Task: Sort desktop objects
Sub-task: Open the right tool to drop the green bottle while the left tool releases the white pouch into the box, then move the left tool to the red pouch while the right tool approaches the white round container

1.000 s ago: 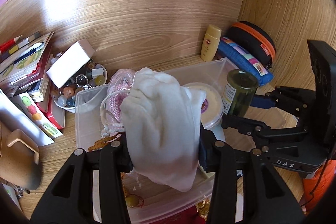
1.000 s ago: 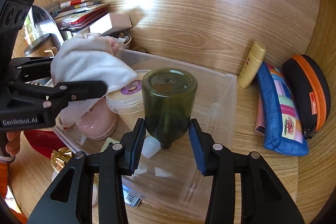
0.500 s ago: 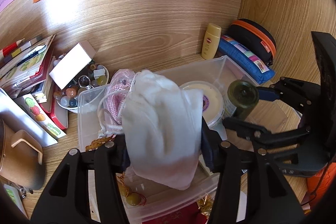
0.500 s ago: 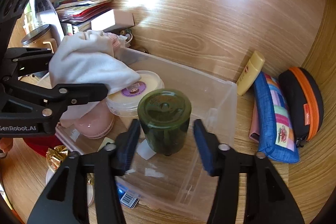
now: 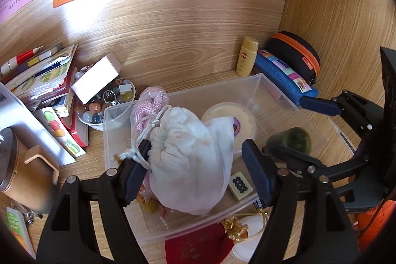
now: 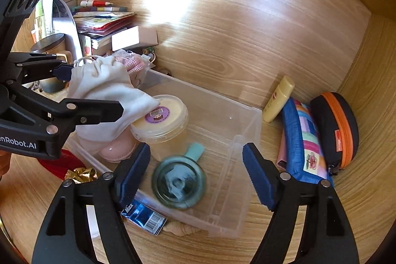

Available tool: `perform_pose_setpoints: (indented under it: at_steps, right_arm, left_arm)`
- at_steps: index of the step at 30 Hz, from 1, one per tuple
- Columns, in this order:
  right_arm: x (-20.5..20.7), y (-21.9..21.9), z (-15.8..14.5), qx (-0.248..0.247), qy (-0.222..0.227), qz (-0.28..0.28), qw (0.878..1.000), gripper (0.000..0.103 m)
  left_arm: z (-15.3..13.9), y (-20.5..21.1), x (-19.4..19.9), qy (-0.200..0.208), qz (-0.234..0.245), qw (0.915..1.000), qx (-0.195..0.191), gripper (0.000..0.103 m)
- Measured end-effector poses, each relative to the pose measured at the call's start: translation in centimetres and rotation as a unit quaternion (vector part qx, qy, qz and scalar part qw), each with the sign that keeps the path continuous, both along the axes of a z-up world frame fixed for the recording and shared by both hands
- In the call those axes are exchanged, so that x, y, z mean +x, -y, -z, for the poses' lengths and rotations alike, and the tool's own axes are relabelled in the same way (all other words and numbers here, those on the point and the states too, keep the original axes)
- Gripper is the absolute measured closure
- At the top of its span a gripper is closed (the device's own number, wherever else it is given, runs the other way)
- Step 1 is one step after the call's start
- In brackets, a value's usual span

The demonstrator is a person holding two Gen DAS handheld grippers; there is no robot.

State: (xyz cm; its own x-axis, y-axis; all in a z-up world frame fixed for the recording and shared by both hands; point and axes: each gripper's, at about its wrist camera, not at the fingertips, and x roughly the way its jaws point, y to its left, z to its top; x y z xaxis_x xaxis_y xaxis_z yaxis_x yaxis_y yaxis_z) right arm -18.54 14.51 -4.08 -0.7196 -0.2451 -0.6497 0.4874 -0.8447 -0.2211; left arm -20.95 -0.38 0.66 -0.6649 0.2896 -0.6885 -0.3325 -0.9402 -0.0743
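Observation:
A white cloth pouch [image 5: 193,165] rests in the clear plastic bin [image 5: 272,88], against a cream tub [image 5: 237,120] with a purple label. My left gripper [image 5: 195,147] straddles the pouch, its jaws opening; the right pad stands clear of the cloth. The dark green bottle [image 6: 179,183] lies blurred on the bin [image 6: 245,140] floor, mouth toward me. Around it my right gripper [image 6: 196,147] is opening, both pads well apart from the glass. The left gripper's fingers [image 6: 94,110] show at the left of the right wrist view.
A yellow lotion bottle [image 5: 246,60], a blue pencil case [image 5: 282,76] and a black-orange case [image 5: 297,53] line the back right corner. Left of the bin: a bowl of marbles [image 5: 106,105], a white box [image 5: 96,81], stacked books [image 5: 42,83]. A red envelope [image 5: 198,244] lies in front.
Both grippers' jaws have spread. The green bottle left the right gripper's grip and dropped into the bin. The pouch, squeezed before, has sunk lower between the left fingers.

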Motion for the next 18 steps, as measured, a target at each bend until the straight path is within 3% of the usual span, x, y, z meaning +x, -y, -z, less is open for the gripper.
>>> perform_pose_setpoints:
  at_steps: [3,10,18]
  right_arm:
    - [0.6,-0.2,-0.2,0.002,-0.005,0.003,1.000,0.025]
    - [2.1,-0.7,-0.7,0.001,-0.010,0.007,1.000,0.025]
    - [4.4,-1.7,-2.0,-0.012,-0.032,0.007,0.999,0.017]
  left_arm:
    - [-0.3,0.2,0.6,-0.006,-0.008,0.9999,-0.004,0.018]
    - [-1.1,0.7,2.0,-0.014,-0.017,0.9997,-0.014,0.009]
    - [-2.1,1.0,4.1,-0.035,-0.018,0.9989,-0.025,0.007]
